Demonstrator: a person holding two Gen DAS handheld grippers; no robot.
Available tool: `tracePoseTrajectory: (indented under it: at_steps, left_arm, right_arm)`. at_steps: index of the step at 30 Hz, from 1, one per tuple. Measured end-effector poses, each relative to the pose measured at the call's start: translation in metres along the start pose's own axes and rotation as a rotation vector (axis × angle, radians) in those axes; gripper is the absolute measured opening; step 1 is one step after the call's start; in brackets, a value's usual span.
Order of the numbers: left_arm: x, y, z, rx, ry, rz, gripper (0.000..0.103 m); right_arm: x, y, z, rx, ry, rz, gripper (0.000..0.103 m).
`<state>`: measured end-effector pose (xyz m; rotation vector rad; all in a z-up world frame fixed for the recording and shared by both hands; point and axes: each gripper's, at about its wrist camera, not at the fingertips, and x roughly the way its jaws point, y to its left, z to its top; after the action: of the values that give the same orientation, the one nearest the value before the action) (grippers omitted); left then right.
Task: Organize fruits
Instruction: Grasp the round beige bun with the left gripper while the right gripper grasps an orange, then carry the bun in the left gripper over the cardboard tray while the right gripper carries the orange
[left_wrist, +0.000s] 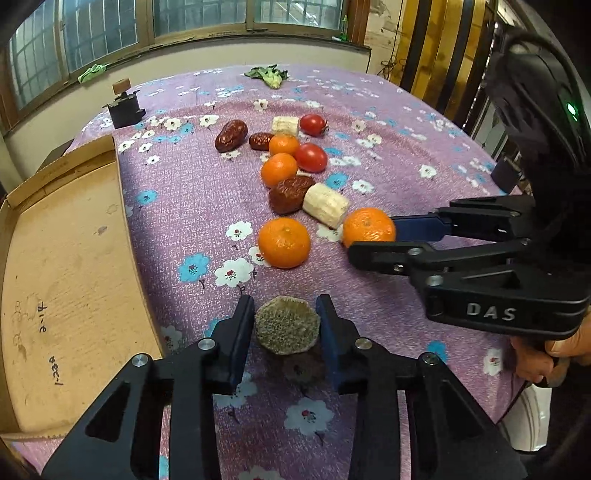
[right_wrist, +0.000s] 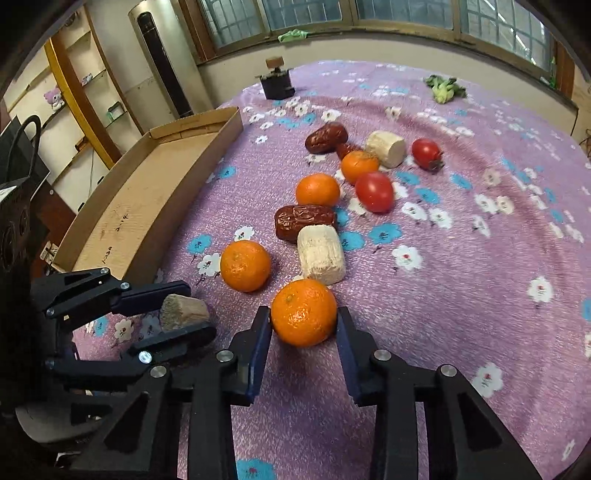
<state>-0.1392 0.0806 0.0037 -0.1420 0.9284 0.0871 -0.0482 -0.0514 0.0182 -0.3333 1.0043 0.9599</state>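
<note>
My left gripper (left_wrist: 285, 325) is shut on a beige sugarcane chunk (left_wrist: 287, 325) just above the purple floral cloth; it also shows in the right wrist view (right_wrist: 184, 312). My right gripper (right_wrist: 303, 325) is shut on an orange (right_wrist: 303, 312), also seen in the left wrist view (left_wrist: 367, 226). On the cloth lie more oranges (right_wrist: 245, 265), two red tomatoes (right_wrist: 374, 191), brown dates (right_wrist: 303, 220) and pale sugarcane chunks (right_wrist: 320, 253).
A shallow cardboard tray (left_wrist: 74, 258) lies along the table's left side and also shows in the right wrist view (right_wrist: 147, 184). A small black device (right_wrist: 276, 83) and a leafy green vegetable (right_wrist: 445, 88) sit at the far end.
</note>
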Motion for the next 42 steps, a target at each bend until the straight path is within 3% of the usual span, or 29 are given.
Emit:
tracePoseTrajectory:
  at_steps: [6,15,42]
  left_arm:
    - [-0.017,-0.011,0.007,0.026,-0.042,0.025,0.032]
    - [-0.035,-0.003,0.013,0.016,-0.087,0.083,0.032]
    - [-0.068,0.092,-0.008,-0.176,-0.127,0.241,0.032]
  right_arm:
    - [-0.035,-0.009,-0.006,0.045,-0.072,-0.003,0.035]
    - [-0.050,-0.005,-0.005,0.046,-0.095,0.002,0.035]
    - [-0.022,0.097,0.023,-0.150,-0.055,0.139,0.035]
